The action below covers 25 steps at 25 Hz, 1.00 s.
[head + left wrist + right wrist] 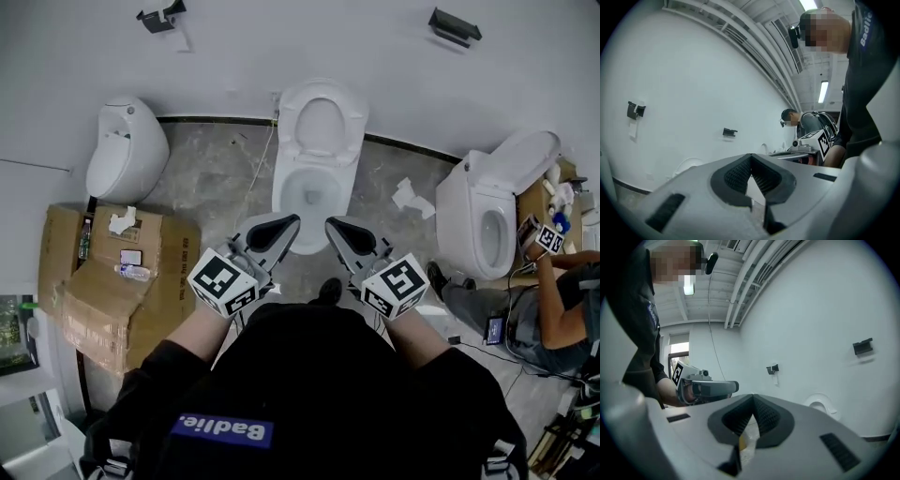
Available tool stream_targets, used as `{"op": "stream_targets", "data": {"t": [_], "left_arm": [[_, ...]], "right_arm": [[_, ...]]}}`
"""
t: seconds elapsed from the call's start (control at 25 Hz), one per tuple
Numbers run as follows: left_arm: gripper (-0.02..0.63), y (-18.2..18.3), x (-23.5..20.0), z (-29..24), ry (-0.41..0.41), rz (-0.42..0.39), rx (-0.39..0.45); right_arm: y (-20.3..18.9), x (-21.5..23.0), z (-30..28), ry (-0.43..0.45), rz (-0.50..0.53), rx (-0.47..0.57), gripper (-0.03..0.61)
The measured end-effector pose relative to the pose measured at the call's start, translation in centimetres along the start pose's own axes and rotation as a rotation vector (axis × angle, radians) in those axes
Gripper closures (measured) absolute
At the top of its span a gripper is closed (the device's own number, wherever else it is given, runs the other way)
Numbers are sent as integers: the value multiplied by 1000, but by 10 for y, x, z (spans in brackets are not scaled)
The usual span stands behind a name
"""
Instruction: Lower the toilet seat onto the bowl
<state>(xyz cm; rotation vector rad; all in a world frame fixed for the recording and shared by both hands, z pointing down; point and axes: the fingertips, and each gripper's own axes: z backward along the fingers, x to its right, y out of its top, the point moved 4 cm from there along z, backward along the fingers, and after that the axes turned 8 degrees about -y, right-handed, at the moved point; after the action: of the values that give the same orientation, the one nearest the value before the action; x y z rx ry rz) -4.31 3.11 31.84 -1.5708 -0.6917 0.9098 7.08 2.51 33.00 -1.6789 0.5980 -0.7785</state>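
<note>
Toilet seat: white oval plastic toilet seat (319, 120), standing raised behind the bowl against the white wall (375, 47); it is not down on the bowl.
Bowl: white ceramic toilet bowl (309, 192), uncovered, straight ahead of me on the grey marbled floor (206, 173).
Left tongs: my left tongs (284, 225), grey with a black-and-white marker cube (223, 281), closed tight with nothing between them; the black ribbed pads (738, 175) meet at the tip. They point toward the bowl's front edge without touching it.
Right tongs: my right tongs (337, 226), same make, with a marker cube (396, 286), closed tight and empty, ribbed pads (736, 420) tip to tip. They sit just beside the left pair and also stay clear of the bowl.
Left neighbour: white rounded ceramic urinal (127, 150), well apart from the bowl.
Right neighbour: second white toilet with its lid raised (492, 202), turned at an angle.
Floor litter: crumpled white paper (408, 195), between the two toilets.
Cardboard: flattened brown cardboard boxes (103, 291) at the left, carrying a wad of white tissue (122, 221) and a clear plastic bottle (134, 272).
Wall fittings: two dark brackets (161, 16) (455, 26), high on the wall.
Bystander: a seated person (562, 305) at the right edge, beside the second toilet.
</note>
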Motion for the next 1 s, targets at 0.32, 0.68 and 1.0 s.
{"op": "stream_targets", "data": {"t": [0.32, 0.68, 1.0], "left_arm": [[598, 1, -41, -36, 60, 15, -4], [598, 14, -105, -39, -30, 1, 14], [598, 26, -166, -39, -137, 0, 11]], "right_arm": [[0, 42, -32, 48, -23, -23, 552], [5, 52, -86, -49, -19, -47, 552], [27, 76, -140, -198, -7, -26, 552]]}}
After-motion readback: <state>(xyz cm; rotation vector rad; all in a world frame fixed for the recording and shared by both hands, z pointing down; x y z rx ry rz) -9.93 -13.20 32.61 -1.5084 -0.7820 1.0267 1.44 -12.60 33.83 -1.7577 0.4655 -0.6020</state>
